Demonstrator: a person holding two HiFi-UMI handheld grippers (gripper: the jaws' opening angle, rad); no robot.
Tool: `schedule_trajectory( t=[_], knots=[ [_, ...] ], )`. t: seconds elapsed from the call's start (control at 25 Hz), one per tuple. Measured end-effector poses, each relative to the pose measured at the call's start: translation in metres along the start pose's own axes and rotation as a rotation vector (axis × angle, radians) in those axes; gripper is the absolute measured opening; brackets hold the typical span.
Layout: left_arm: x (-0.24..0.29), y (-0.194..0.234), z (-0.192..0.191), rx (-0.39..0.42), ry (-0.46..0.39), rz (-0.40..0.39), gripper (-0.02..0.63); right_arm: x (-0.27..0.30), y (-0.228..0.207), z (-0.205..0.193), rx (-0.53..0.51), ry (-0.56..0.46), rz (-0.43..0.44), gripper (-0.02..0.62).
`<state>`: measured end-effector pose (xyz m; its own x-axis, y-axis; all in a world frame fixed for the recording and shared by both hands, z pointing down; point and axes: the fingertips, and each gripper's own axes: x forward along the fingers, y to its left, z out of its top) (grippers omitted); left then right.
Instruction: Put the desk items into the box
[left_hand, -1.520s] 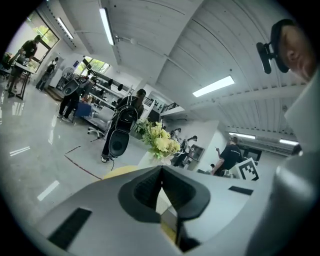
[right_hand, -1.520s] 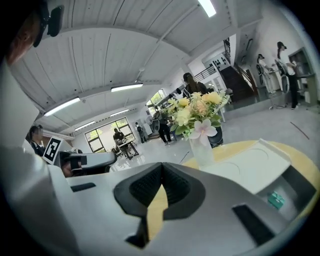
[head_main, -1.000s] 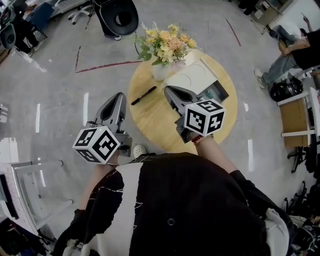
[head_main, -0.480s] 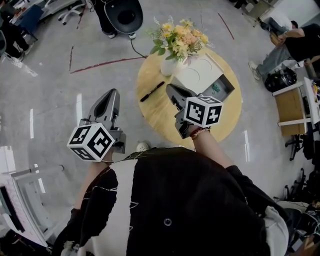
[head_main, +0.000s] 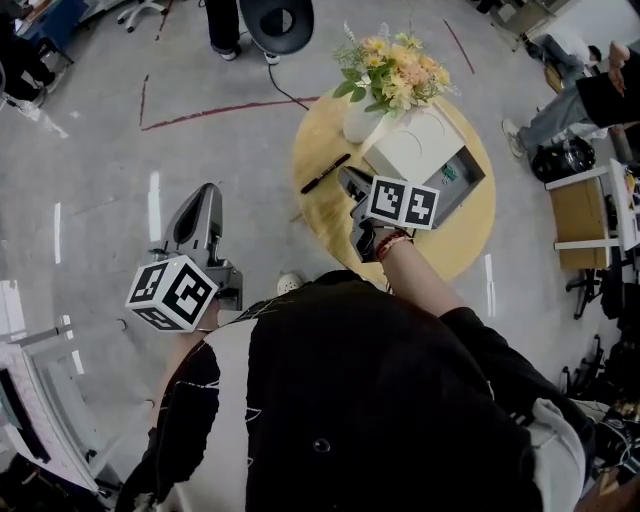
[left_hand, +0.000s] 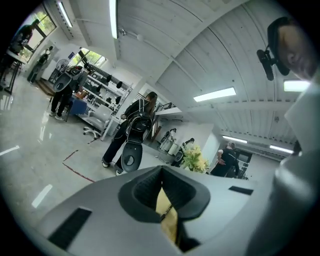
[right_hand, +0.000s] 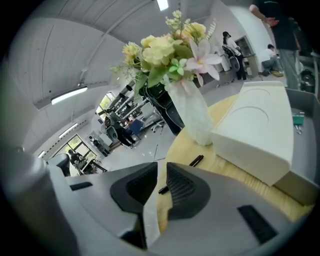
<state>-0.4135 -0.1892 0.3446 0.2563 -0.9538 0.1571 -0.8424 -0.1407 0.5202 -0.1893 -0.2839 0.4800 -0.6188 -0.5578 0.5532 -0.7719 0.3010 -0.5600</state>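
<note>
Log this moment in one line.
right gripper: over table, jaws just opening, empty | pen: on table, untouched | left gripper: shut, beside table

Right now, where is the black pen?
In the head view the pen lies on the round table, at its left edge, just left of the right gripper, below the flower vase.

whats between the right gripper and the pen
Only bare table, as the head and right gripper views show. The right gripper has just been opening its jaws, with nothing between them; the pen lies just beyond.
</note>
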Motion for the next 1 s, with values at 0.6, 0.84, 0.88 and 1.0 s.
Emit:
schedule_trajectory(
  t=[0.6, 0.84, 0.88, 1.0],
  knots=[
    [-0.035, 0.048, 0.010, -0.063, -0.067, 0.099, 0.009, 0.039, -0.033, -0.027, 0.059, 0.129, -0.197, 0.147],
    [-0.049, 0.058, 0.011, -0.070, -0.095, 0.139, 0.009, 0.053, -0.044, -0.035, 0.109, 0.170, -0.257, 0.159],
    [-0.051, 0.059, 0.011, -0.072, -0.098, 0.145, 0.009, 0.056, -0.045, -0.036, 0.132, 0.172, -0.262, 0.162],
    [-0.056, 0.060, 0.013, -0.074, -0.110, 0.159, 0.009, 0.061, -0.052, -0.039, 0.198, 0.179, -0.299, 0.167]
  ],
)
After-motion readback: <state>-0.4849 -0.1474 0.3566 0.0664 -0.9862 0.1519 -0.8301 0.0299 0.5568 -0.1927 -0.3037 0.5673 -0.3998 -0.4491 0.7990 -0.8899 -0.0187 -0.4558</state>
